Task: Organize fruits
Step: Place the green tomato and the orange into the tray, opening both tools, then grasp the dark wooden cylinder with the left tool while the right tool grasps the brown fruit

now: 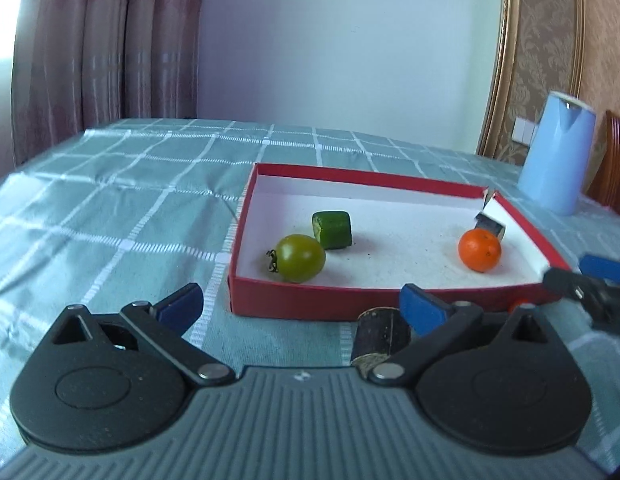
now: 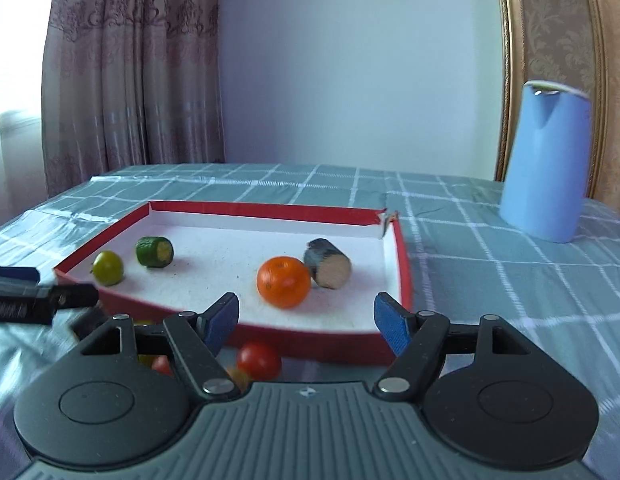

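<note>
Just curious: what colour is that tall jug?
Light blue jug, clearest in the right wrist view.

— What covers the surface (image 1: pixel 110 184)?
— A teal checked cloth (image 2: pixel 490 240).
— And at the far right?
— A pale blue jug (image 2: pixel 550 164), upright. Pinkish curtains (image 2: pixel 130 80) hang behind on the left, a gold frame (image 2: pixel 506 60) beside patterned wallpaper (image 1: pixel 550 60).

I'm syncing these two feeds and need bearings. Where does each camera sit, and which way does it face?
Left wrist: on the left gripper, low before the red box's near-left side, facing the wall; right gripper at its right edge.
Right wrist: on the right gripper, near-right side; left gripper at its left edge.
Shared: box, orange fruit, blue jug.
</note>
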Tool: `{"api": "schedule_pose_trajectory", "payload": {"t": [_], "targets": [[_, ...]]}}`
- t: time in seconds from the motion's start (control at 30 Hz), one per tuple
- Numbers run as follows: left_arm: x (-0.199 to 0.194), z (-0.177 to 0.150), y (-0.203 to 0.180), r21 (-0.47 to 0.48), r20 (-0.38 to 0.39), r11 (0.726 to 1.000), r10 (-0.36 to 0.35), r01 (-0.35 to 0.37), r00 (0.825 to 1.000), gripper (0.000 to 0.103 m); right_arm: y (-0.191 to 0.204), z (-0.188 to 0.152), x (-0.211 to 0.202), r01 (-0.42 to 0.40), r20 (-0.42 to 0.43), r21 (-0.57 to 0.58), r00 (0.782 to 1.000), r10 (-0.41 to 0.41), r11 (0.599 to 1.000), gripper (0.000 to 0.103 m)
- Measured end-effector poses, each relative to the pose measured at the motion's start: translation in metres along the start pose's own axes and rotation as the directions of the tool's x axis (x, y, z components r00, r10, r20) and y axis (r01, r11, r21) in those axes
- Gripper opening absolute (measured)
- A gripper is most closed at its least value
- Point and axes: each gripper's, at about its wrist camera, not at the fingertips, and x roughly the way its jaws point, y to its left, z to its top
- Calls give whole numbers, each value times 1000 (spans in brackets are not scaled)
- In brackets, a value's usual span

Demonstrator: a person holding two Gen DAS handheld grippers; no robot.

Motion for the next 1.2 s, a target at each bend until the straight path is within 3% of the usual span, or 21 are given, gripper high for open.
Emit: {"api": "schedule_pose_trajectory", "payload": {"t": [0.1, 0.4, 0.5, 0.57, 0.67, 0.77, 0.93, 1.2], "targets": [[-1, 0, 2, -16, 2, 1000, -9, 9, 1000, 103, -3, -10, -14, 8, 20, -4, 1000, -8, 1000, 74], [4, 0, 0, -7, -41, 1000, -4, 4, 999, 103, -6, -20, -6, -123, -133, 108, 982, 137, 986, 74], [4, -1, 0, -5, -39, 1000, -5, 5, 999, 103, 3, -20, -2, -126, -154, 98, 978, 140, 987, 74], [5, -1, 1, -7, -40, 1000, -4, 4, 999, 103, 9, -19, 2, -115, -168, 93, 977, 129, 989, 71], [5, 0, 1, -5, -40, 1000, -5, 5, 999, 103, 16, -18, 11, -107, -208, 80, 971, 122, 991, 56], [5, 0, 1, -4, -40, 1000, -5, 5, 999, 103, 22, -17, 14, -100, -212, 62, 971, 111, 993, 52], [5, -1, -1, 8, -45, 1000, -11, 11, 999, 103, 24, -17, 15, -93, -212, 50, 972, 101, 994, 27], [3, -6, -9, 70, -71, 995, -67, 72, 995, 103, 15, -19, 7, -110, -203, 69, 972, 122, 992, 27]]}}
